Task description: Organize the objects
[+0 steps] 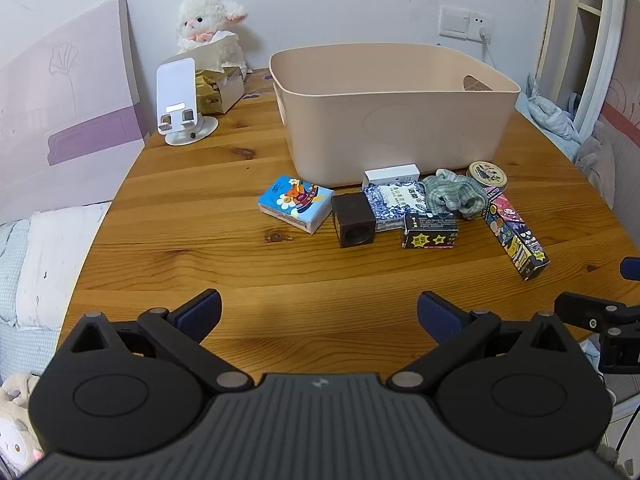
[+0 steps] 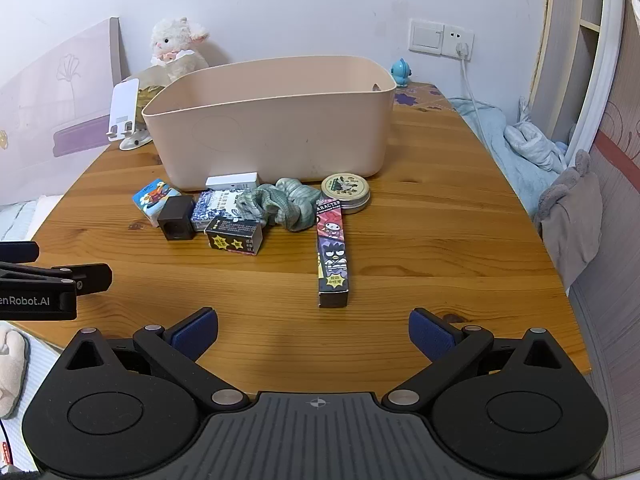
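A beige plastic bin (image 1: 396,120) (image 2: 272,120) stands on the wooden table (image 1: 200,208) (image 2: 440,232). In front of it lie a blue cartoon tissue pack (image 1: 296,203) (image 2: 154,199), a dark brown cube (image 1: 353,220) (image 2: 176,222), a blue-white packet (image 1: 390,202) (image 2: 216,206), a black starred box (image 1: 429,230) (image 2: 234,236), a white box (image 1: 391,175) (image 2: 232,181), a green scrunchie (image 1: 454,196) (image 2: 280,202), a round tin (image 1: 487,174) (image 2: 346,191) and a long cartoon box (image 1: 514,234) (image 2: 333,252). My left gripper (image 1: 319,312) and right gripper (image 2: 313,330) are open and empty, above the near table edge.
A white phone stand (image 1: 182,102) (image 2: 124,114), a gold tissue box (image 1: 218,88) and a plush lamb (image 1: 210,24) (image 2: 176,48) stand at the back left. A small blue figure (image 2: 401,72) sits at the back right. Bedding lies on both sides of the table.
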`<state>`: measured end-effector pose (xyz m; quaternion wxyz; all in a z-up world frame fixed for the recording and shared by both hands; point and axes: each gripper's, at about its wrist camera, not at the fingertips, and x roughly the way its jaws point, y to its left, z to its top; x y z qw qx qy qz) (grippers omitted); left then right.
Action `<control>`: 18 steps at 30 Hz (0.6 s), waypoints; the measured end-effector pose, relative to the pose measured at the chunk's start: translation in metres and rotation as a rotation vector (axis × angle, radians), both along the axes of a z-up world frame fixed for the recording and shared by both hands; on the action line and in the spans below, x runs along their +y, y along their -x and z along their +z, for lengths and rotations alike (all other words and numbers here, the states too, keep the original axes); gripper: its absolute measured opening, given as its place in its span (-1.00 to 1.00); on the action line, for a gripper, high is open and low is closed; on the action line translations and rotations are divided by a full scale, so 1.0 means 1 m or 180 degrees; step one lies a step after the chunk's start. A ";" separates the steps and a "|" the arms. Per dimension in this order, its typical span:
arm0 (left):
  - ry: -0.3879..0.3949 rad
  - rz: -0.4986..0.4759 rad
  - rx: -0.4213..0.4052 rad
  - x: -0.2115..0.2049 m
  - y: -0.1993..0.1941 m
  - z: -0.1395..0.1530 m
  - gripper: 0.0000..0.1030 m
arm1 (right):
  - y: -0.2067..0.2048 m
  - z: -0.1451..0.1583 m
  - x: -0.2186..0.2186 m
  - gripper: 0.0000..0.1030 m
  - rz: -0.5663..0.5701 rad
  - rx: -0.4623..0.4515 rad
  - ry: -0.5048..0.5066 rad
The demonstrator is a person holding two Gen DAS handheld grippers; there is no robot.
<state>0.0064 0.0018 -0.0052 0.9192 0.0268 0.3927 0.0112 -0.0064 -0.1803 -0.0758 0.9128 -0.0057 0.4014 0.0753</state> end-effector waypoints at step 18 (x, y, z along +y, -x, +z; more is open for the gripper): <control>0.0009 -0.0002 0.0063 0.000 -0.006 -0.004 1.00 | -0.007 -0.002 0.002 1.00 0.0000 0.0043 0.0031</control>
